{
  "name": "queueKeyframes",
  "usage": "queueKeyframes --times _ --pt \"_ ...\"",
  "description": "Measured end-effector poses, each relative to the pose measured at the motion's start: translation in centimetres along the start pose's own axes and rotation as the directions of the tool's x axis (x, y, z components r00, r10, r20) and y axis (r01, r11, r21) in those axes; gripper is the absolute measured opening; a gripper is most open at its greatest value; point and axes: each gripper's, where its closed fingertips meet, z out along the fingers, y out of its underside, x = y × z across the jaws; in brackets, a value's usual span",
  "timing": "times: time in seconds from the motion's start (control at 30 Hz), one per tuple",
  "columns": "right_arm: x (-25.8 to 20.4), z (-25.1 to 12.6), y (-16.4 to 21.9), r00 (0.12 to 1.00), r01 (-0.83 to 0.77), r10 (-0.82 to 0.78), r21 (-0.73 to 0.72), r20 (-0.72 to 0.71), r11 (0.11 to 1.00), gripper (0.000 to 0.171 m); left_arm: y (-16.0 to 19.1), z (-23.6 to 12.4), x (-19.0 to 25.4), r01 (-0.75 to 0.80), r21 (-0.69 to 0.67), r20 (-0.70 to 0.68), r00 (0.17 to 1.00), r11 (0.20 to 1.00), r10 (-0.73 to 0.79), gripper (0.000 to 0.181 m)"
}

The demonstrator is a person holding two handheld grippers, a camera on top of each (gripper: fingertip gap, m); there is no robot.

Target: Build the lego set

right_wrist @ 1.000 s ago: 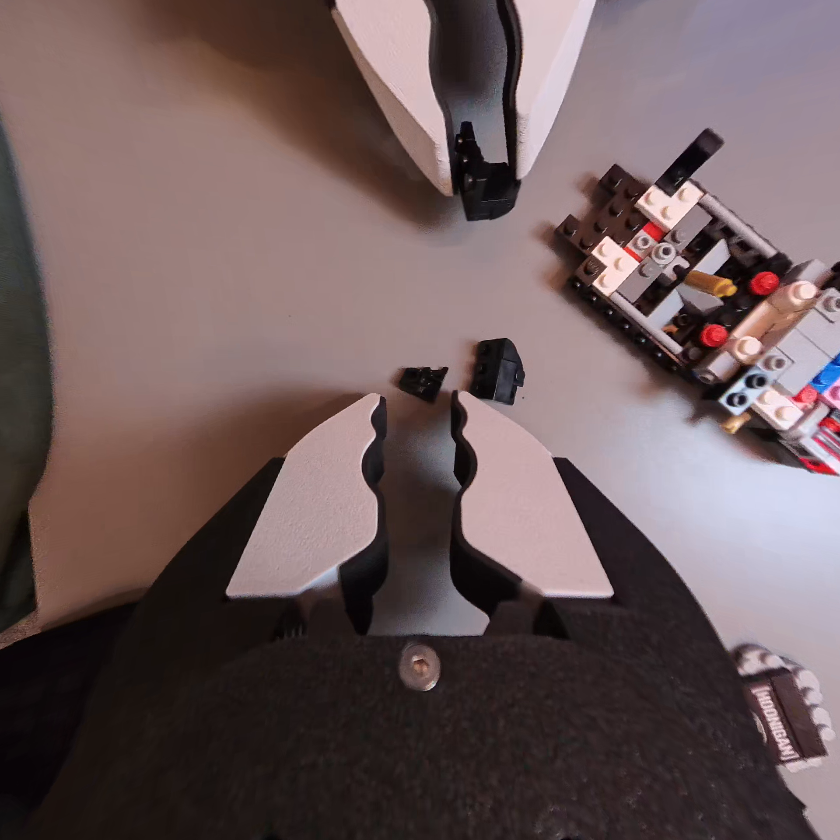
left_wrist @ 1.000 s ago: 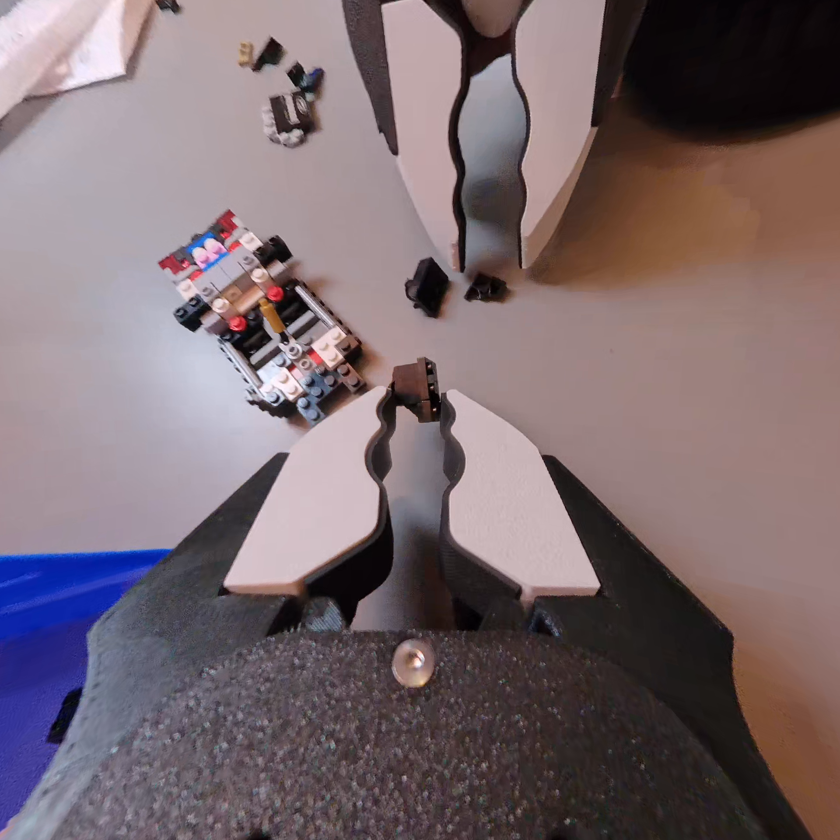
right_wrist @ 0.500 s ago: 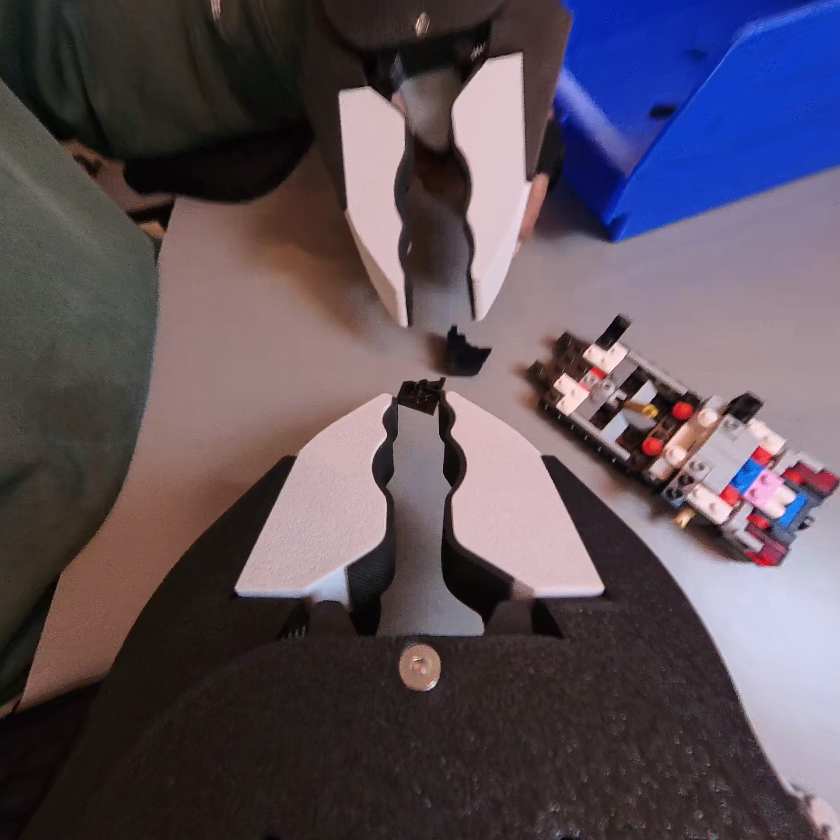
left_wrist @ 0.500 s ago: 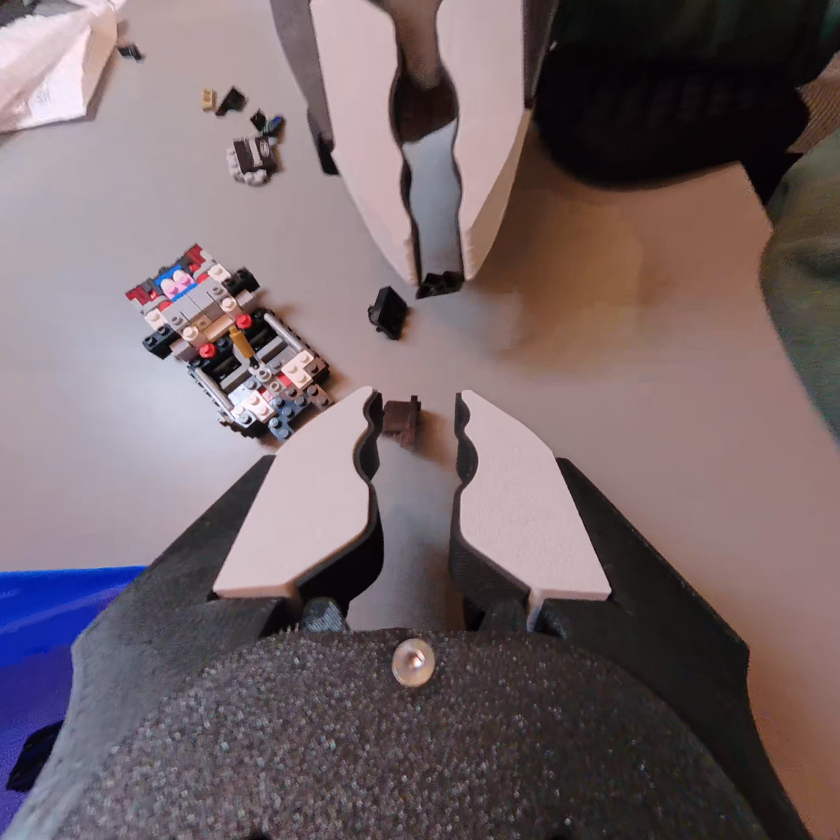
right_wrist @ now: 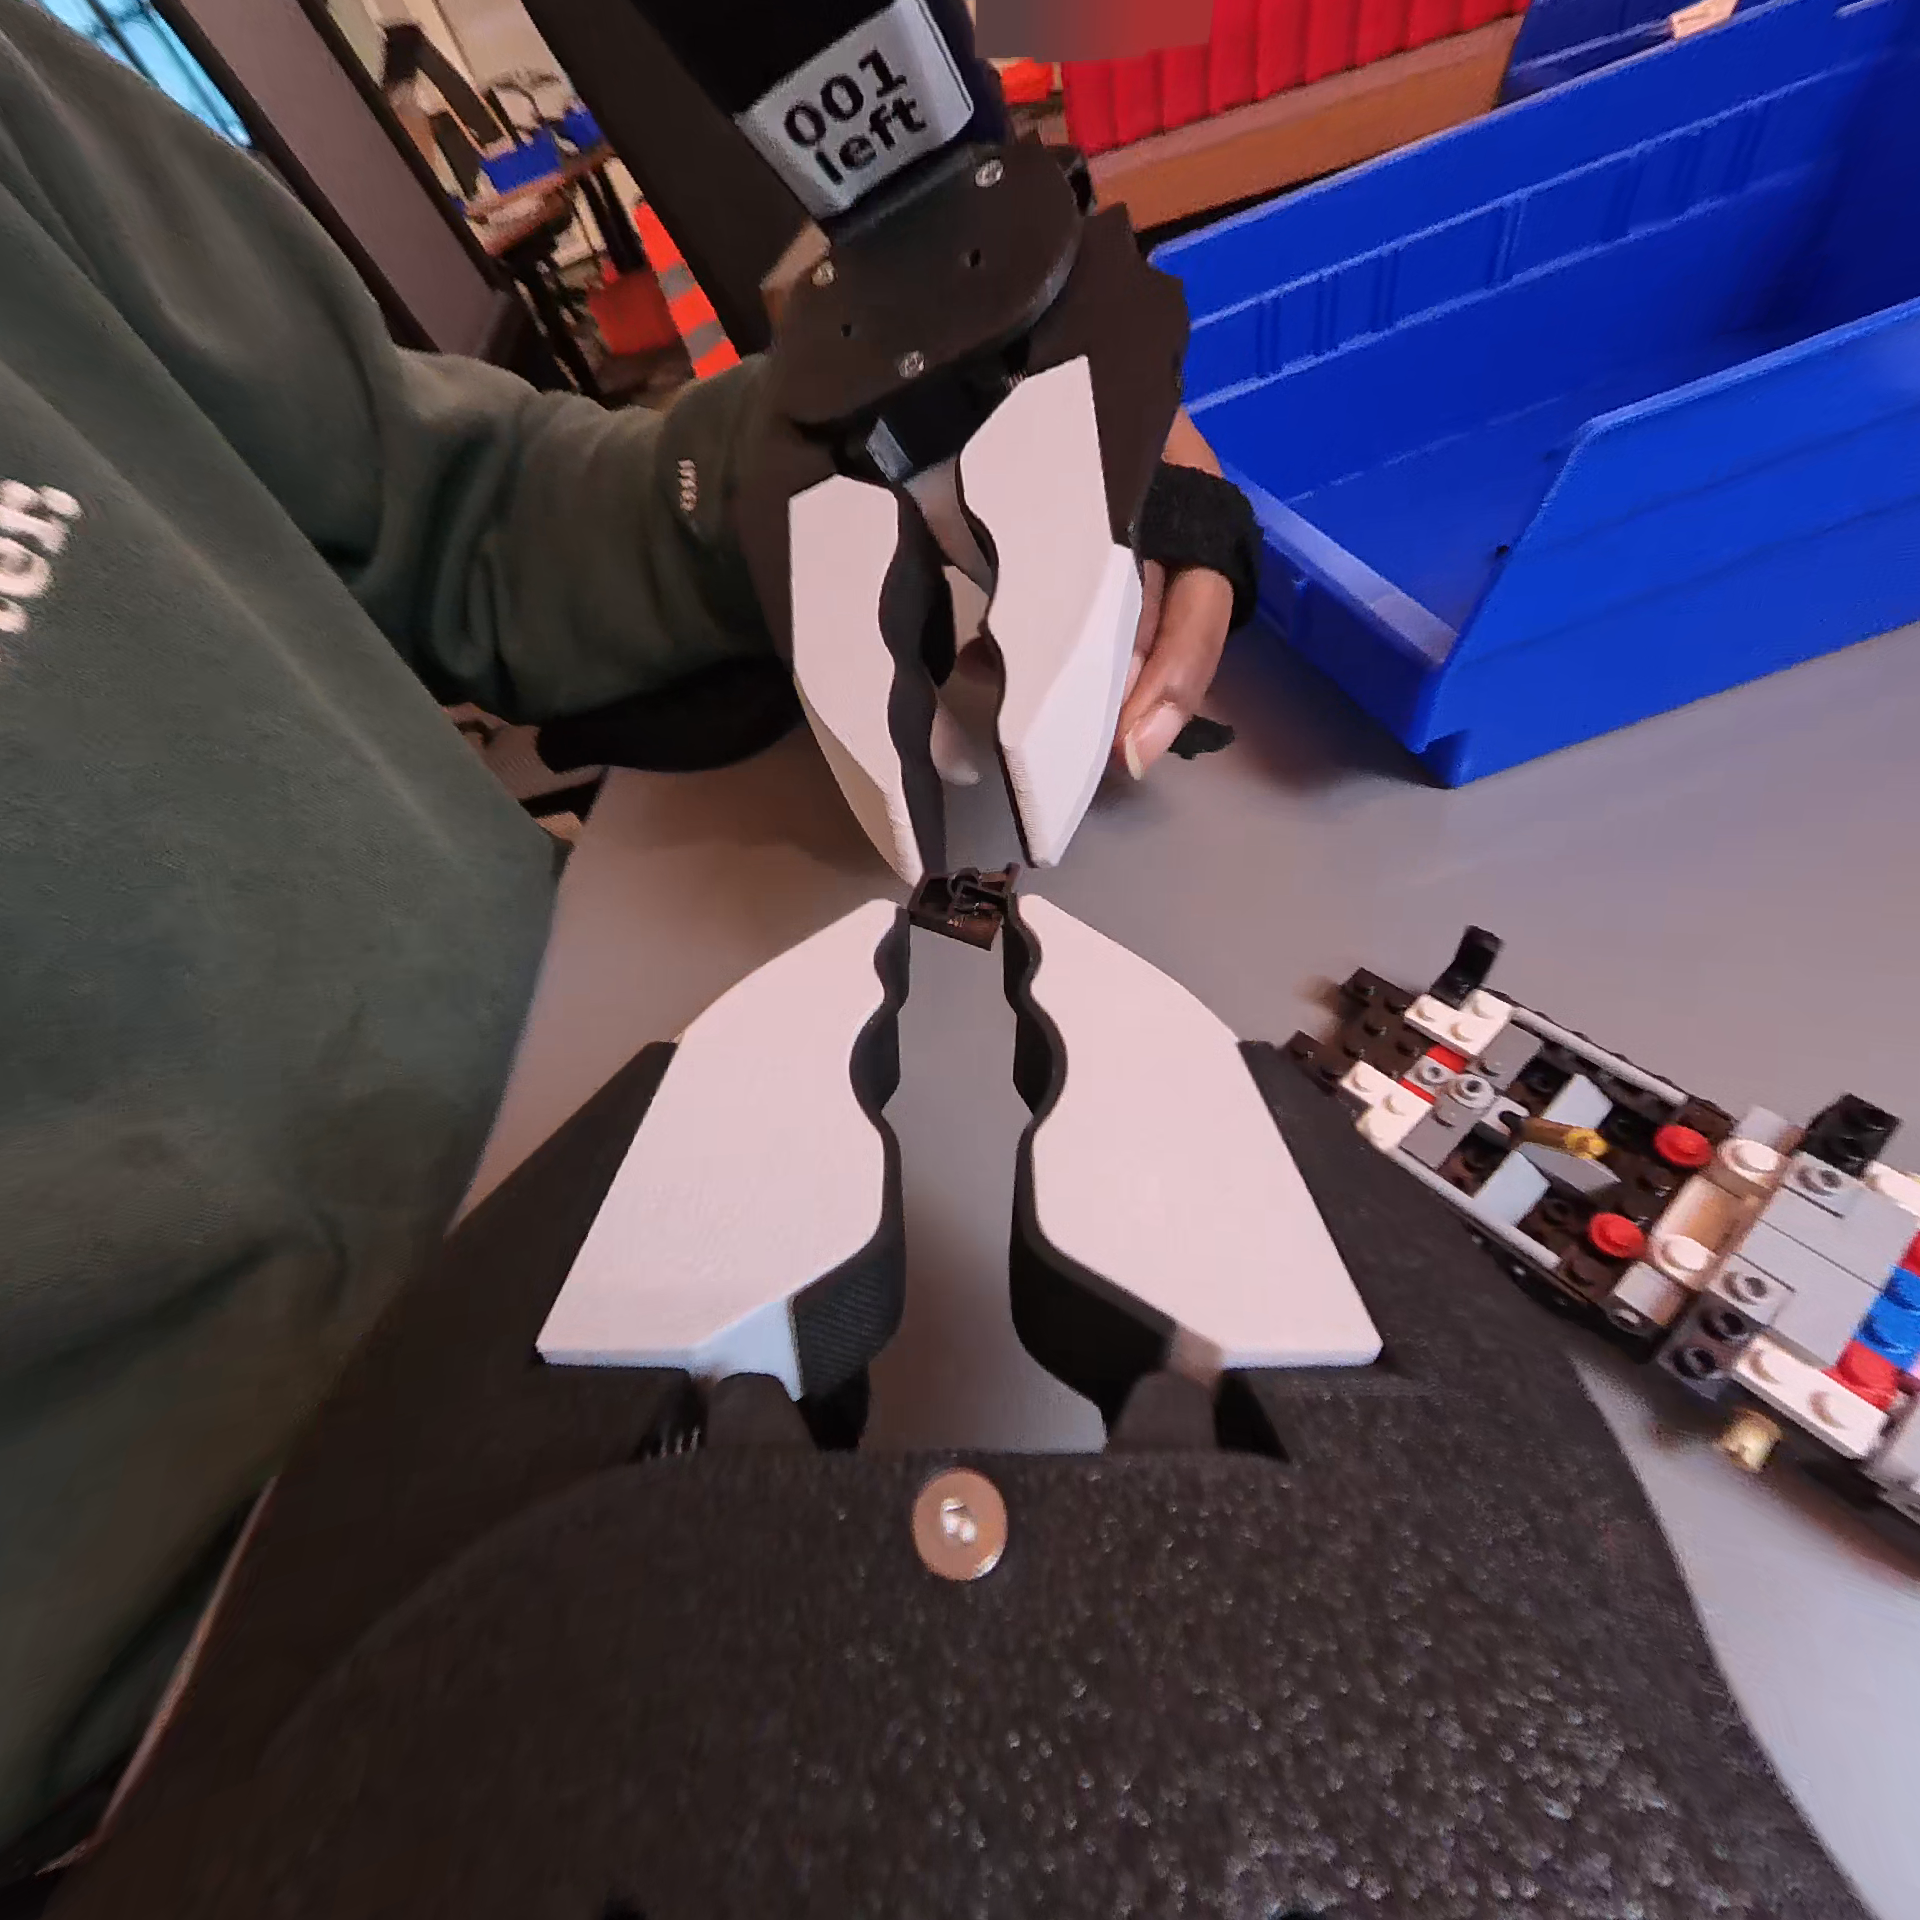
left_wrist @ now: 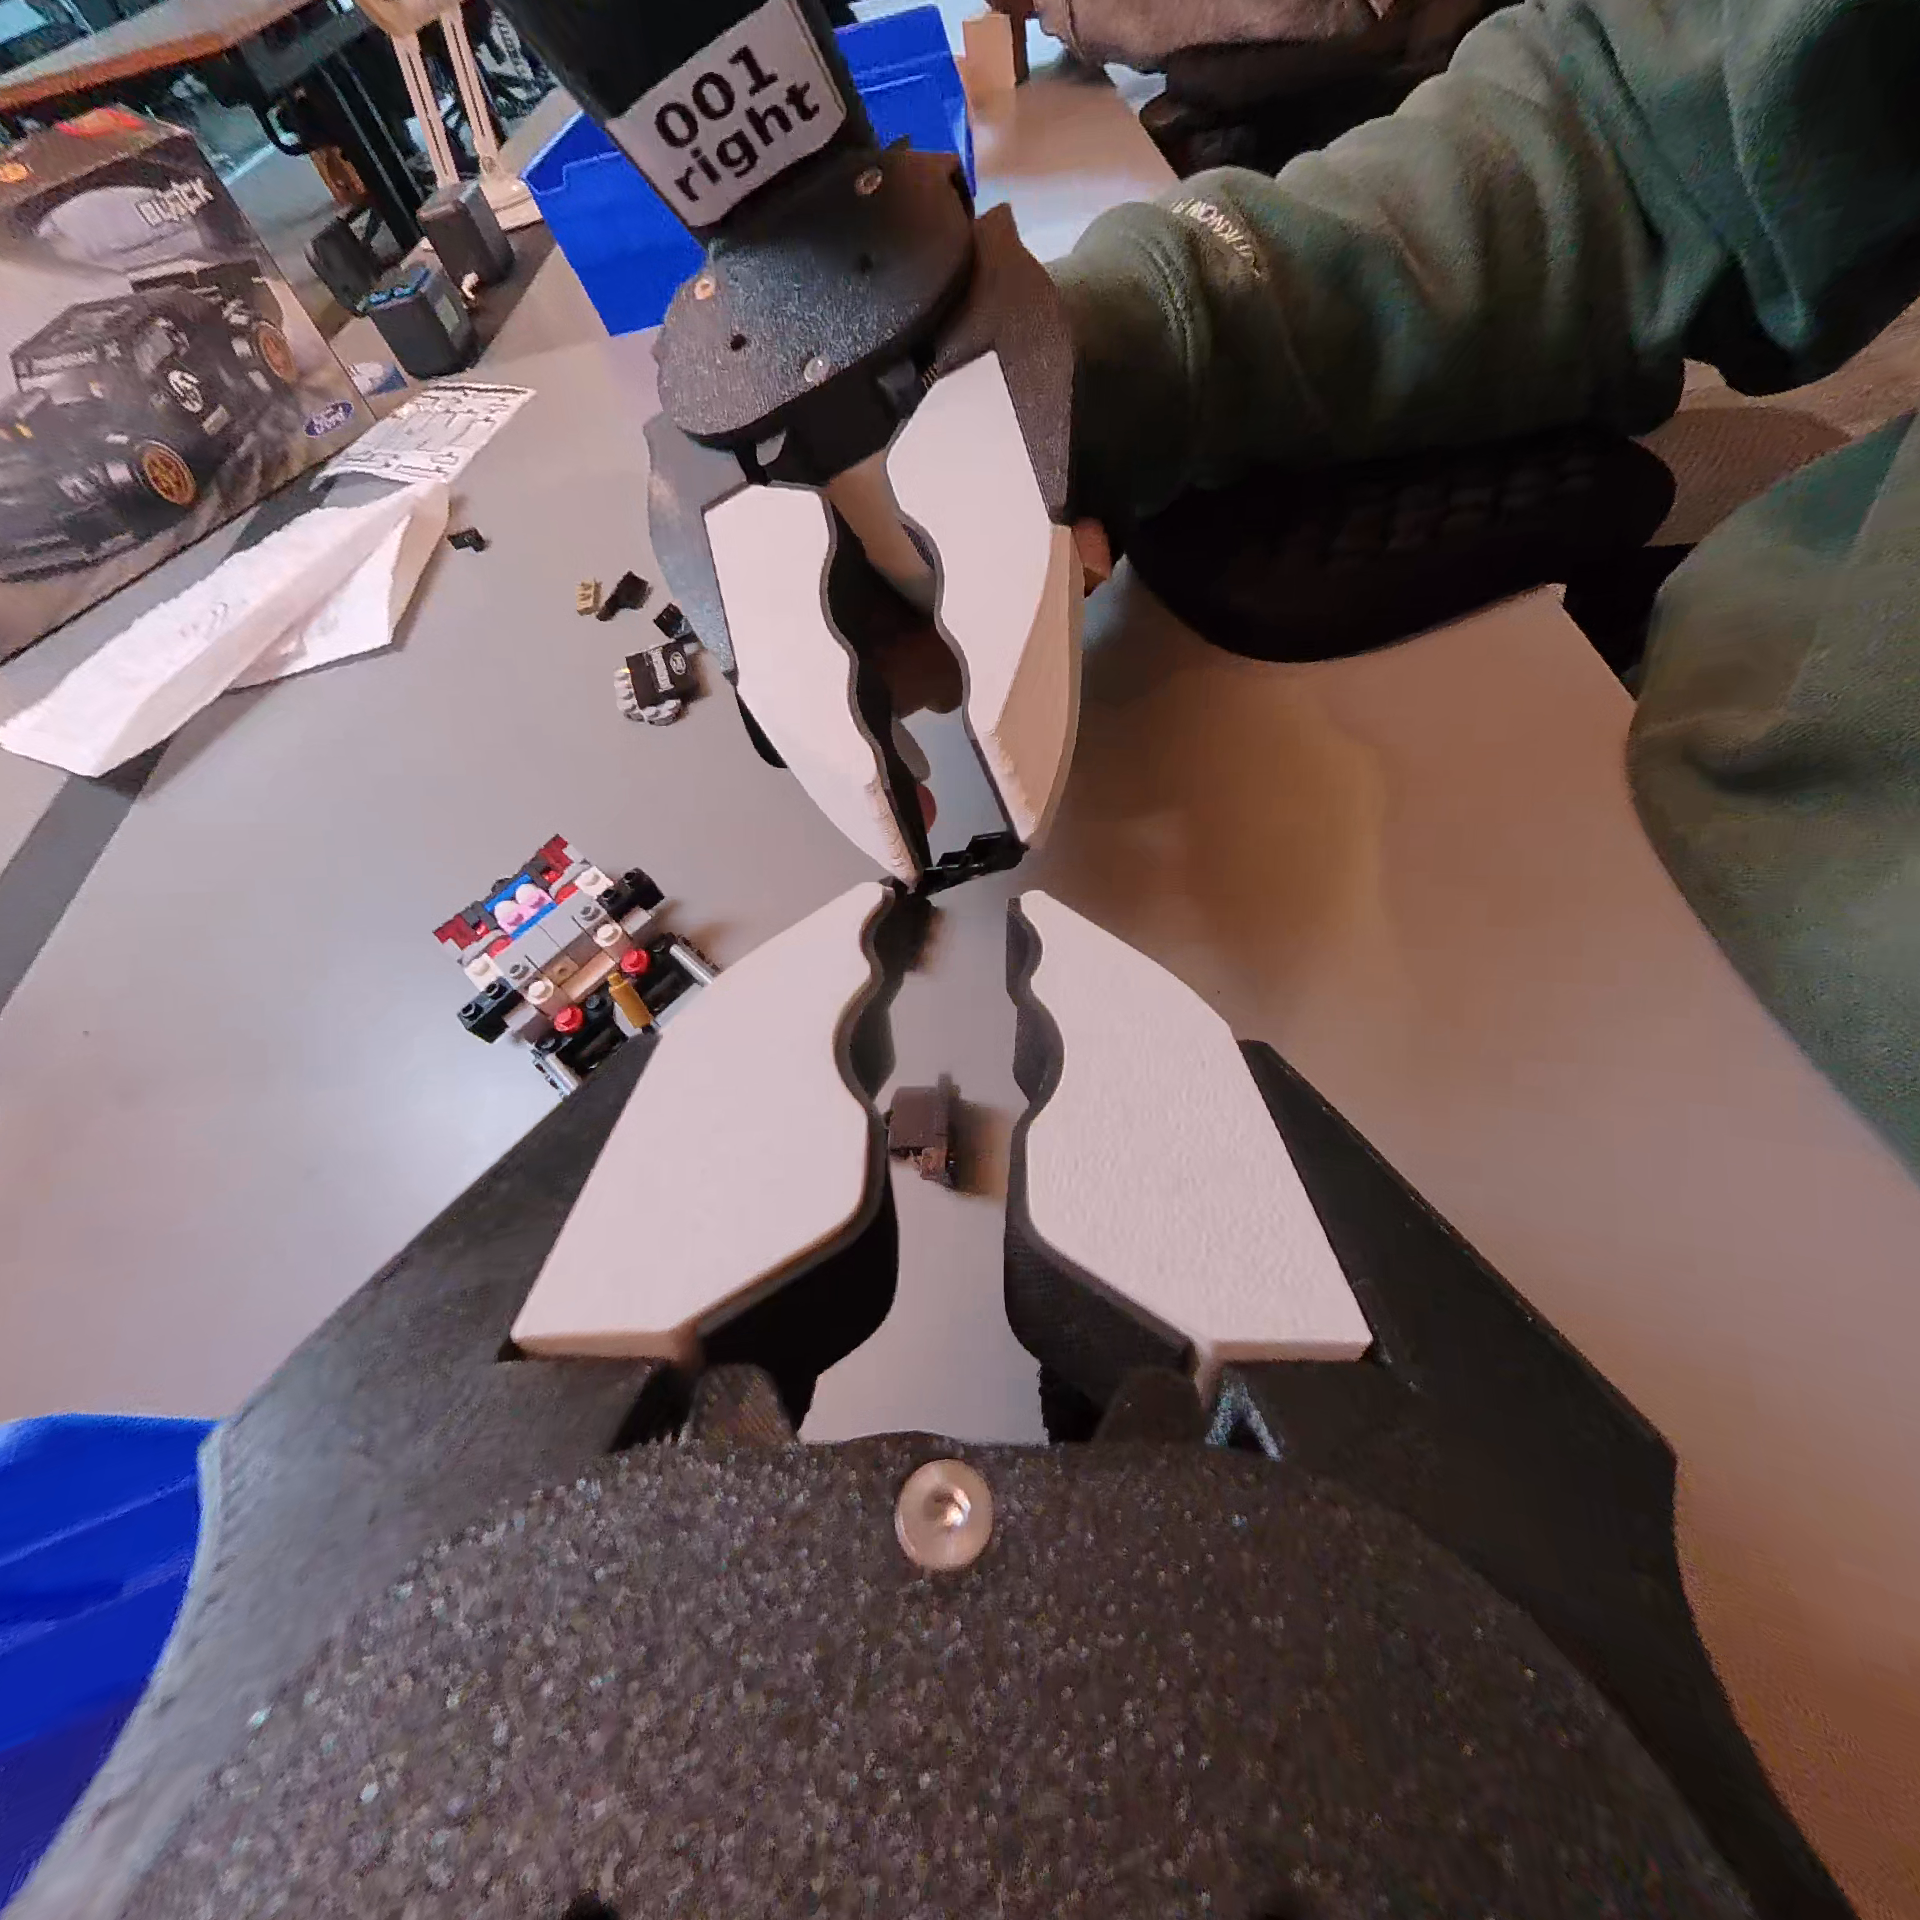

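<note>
Both claws meet tip to tip; right claw (right_wrist: 956, 920) pinches a half-hidden black piece (right_wrist: 961, 902).

Right claw (right_wrist: 956, 914) pinching small black piece (right_wrist: 961, 902), left claw (right_wrist: 971, 857) seemingly touching it

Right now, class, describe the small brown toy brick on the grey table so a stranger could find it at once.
Find the grey table, then the half-built multicoloured brick car. Right of it, framed by the open left gripper's white fingers, lies the brick: brown, neighbouring pieces black.
</note>
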Motion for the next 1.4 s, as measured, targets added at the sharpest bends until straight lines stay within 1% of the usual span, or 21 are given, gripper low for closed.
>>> queueKeyframes --times 0.1,0.17,0.23,0.33,0.43,0.47,0.53,0.57,0.67,0.73,0.8,0.87,0.93,1.0,1.03,1.1,1.17,1.27,1.33,1.4 --pt "-0.4 0.0 -0.4 0.996 -0.072 0.070 0.029 0.054 0.997 0.017 -0.5 0.1 0.1 -0.030 0.014 0.016 0.999 0.999 0.030 0.018" --pt "-0.7 0.1 -0.7 0.981 -0.168 0.163 0.045 0.110 0.985 0.017 -0.8 0.2 0.0 -0.052 0.021 0.037 0.998 0.998 0.051 0.017" --pt "-0.8 0.0 -1.3 0.942 -0.297 0.281 0.071 0.182 0.952 0.017 -0.7 0.3 -0.2 -0.071 0.008 0.063 0.996 0.997 0.070 0.012" --pt "-0.4 -0.2 -2.3 0.849 -0.491 0.447 0.108 0.284 0.864 0.017 -1.0 0.0 -0.9 -0.063 0.023 0.099 0.993 0.998 0.061 0.008" --pt "0.4 -0.8 -3.3 0.753 -0.628 0.544 0.156 0.371 0.763 0.016 -1.3 -0.5 -1.6 0.011 0.063 0.103 0.995 0.998 -0.017 0.003" --pt "0.9 -1.0 -3.6 0.725 -0.666 0.572 0.178 0.384 0.724 0.001 -1.4 -0.6 -1.6 0.052 0.082 0.080 0.995 0.995 -0.058 0.002" --pt "1.7 -1.5 -4.1 0.671 -0.725 0.606 0.207 0.427 0.657 0.000 -1.9 -0.8 -2.0 0.130 0.138 0.052 0.989 0.982 -0.139 0.002" --pt "1.9 -1.6 -4.0 0.657 -0.740 0.619 0.209 0.430 0.639 0.000 -2.1 -0.8 -2.0 0.159 0.157 0.036 0.985 0.975 -0.166 0.002" --pt "2.7 -1.8 -3.7 0.667 -0.738 0.628 0.235 0.401 0.633 0.000 -2.3 -0.8 -2.1 0.224 0.178 -0.001 0.974 0.958 -0.228 0.001" --pt "3.0 -2.3 -4.1 0.698 -0.711 0.605 0.271 0.382 0.649 0.000 -2.6 -1.0 -2.2 0.275 0.204 -0.031 0.961 0.940 -0.274 0.001" --pt "3.7 -2.9 -4.1 0.780 -0.625 0.559 0.322 0.282 0.711 0.002 -2.9 -1.4 -2.6 0.329 0.225 -0.050 0.944 0.917 -0.326 0.001" --pt "4.6 -3.7 -3.8 0.870 -0.486 0.479 0.349 0.113 0.801 0.006 -3.0 -2.3 -3.4 0.362 0.245 -0.036 0.930 0.899 -0.365 0.001" --pt "5.6 -4.4 -2.8 0.921 -0.348 0.382 0.279 -0.077 0.895 0.011 -2.6 -3.4 -4.8 0.362 0.230 0.036 0.925 0.904 -0.379 0.001" --pt "6.2 -4.9 -1.0 0.938 -0.231 0.256 0.130 -0.234 0.964 0.015 -0.8 -4.9 -7.4 0.354 0.146 0.216 0.900 0.924 -0.379 0.001" --pt "6.2 -4.9 0.1 0.943 -0.191 0.192 0.030 -0.273 0.981 0.017 0.1 -5.7 -8.6 0.359 0.100 0.308 0.876 0.928 -0.372 0.001" --pt "5.7 -4.7 2.5 0.947 -0.128 0.071 -0.167 -0.312 0.978 0.024 2.2 -7.6 -10.5 0.375 0.002 0.474 0.816 0.927 -0.331 0.001" --pt "4.9 -4.1 4.8 0.956 -0.087 -0.012 -0.322 -0.294 0.943 0.034 4.6 -9.3 -11.6 0.408 -0.120 0.603 0.755 0.905 -0.260 0.001" --pt "4.4 -3.1 6.7 0.960 -0.070 -0.059 -0.439 -0.273 0.896 0.039 7.7 -10.4 -12.0 0.499 -0.234 0.678 0.699 0.834 -0.228 0.003" --pt "4.7 -2.9 7.4 0.956 -0.061 -0.088 -0.480 -0.281 0.875 0.038 9.0 -10.3 -12.1 0.526 -0.261 0.691 0.687 0.810 -0.224 0.020" --pt "4.7 -2.7 8.0 0.958 -0.063 -0.090 -0.503 -0.273 0.862 0.033 9.5 -10.2 -12.4 0.530 -0.265 0.699 0.681 0.806 -0.217 0.036"
